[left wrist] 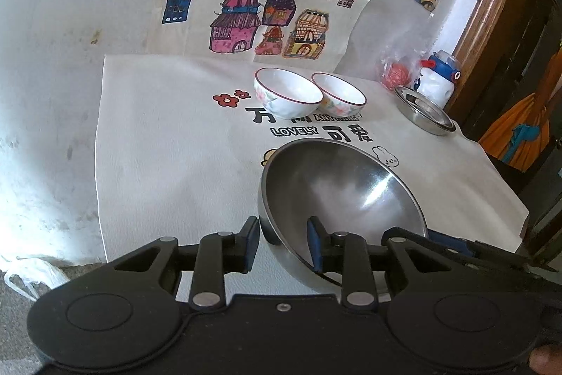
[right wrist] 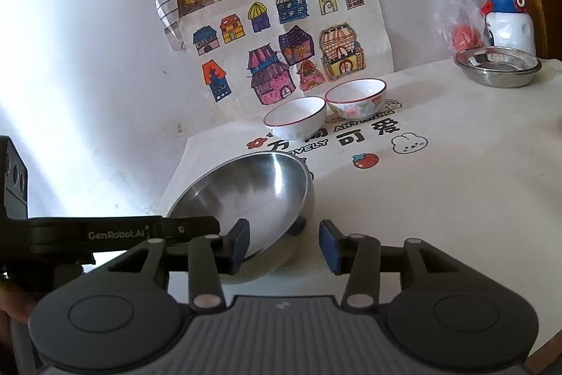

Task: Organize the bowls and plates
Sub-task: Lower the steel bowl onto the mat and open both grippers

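Observation:
A steel bowl is tipped up on its side near the front of the white cloth. My left gripper is closed on its rim, with one pad outside the wall and one inside. My right gripper stands open astride the opposite wall, with its left finger inside the bowl. Farther back, two white ceramic bowls with red rims sit side by side, also visible in the right wrist view. A stack of steel plates lies at the back right.
A white and blue bottle and a clear bag with something red stand behind the plates. Coloured drawings hang on the wall behind the table. The table's right edge drops off near a wooden frame.

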The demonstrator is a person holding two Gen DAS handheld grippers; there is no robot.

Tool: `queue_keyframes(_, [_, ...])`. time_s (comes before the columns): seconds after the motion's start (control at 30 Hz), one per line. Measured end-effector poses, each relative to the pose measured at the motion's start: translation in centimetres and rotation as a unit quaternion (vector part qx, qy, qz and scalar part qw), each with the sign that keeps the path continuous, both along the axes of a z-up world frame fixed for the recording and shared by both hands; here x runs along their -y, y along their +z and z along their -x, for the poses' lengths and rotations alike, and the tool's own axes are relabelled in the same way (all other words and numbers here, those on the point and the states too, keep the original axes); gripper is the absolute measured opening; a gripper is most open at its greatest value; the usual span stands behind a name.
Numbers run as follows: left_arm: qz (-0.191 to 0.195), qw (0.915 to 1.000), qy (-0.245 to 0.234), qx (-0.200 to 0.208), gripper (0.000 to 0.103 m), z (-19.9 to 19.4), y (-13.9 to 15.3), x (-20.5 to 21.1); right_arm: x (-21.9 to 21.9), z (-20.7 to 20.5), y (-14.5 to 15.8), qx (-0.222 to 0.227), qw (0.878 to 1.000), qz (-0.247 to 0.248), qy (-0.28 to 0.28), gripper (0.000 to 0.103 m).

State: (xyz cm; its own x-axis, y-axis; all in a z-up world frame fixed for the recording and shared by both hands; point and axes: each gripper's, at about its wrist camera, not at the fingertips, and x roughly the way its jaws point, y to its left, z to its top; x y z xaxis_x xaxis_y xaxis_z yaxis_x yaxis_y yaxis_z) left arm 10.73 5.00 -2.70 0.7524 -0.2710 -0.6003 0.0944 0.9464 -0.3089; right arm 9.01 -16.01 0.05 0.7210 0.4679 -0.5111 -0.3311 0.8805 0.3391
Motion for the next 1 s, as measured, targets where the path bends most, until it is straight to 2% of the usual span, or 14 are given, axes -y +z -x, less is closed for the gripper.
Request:
queue_keyframes(0.17, [-0.006, 1.0000, -0.003, 0.003, 0.039, -0.1, 0.0, -0.2, 0.1, 0.0, 0.0, 0.000, 1.000, -0.002, -0.005, 0.059])
queue_keyframes(0.3, [-0.014, 0.9999, -0.003, 0.006, 0.050, -0.1, 0.0, -0.4, 0.3, 0.0, 0.2, 0.006, 1.000, -0.001, -0.011, 0.072])
queue_keyframes(0.43, [-0.013, 0.9999, -0.005, 0.004, 0.058, -0.2, 0.1, -0.9, 0.4, -0.2, 0.5, 0.010, 1.000, 0.001, -0.017, 0.079])
queue_keyframes(0.53, [-0.016, 0.9998, -0.005, 0.011, 0.068, -0.2, 0.5, -1.3, 0.4, -0.5, 0.6, 0.010, 1.000, 0.000, -0.016, 0.084])
queue_keyframes(1.0, [-0.021, 0.9995, -0.001, 0.024, 0.071, -3.9, 1.9, -2.4, 0.1, -3.8, 1.9, 0.019, 0.999, 0.027, -0.007, 0.093])
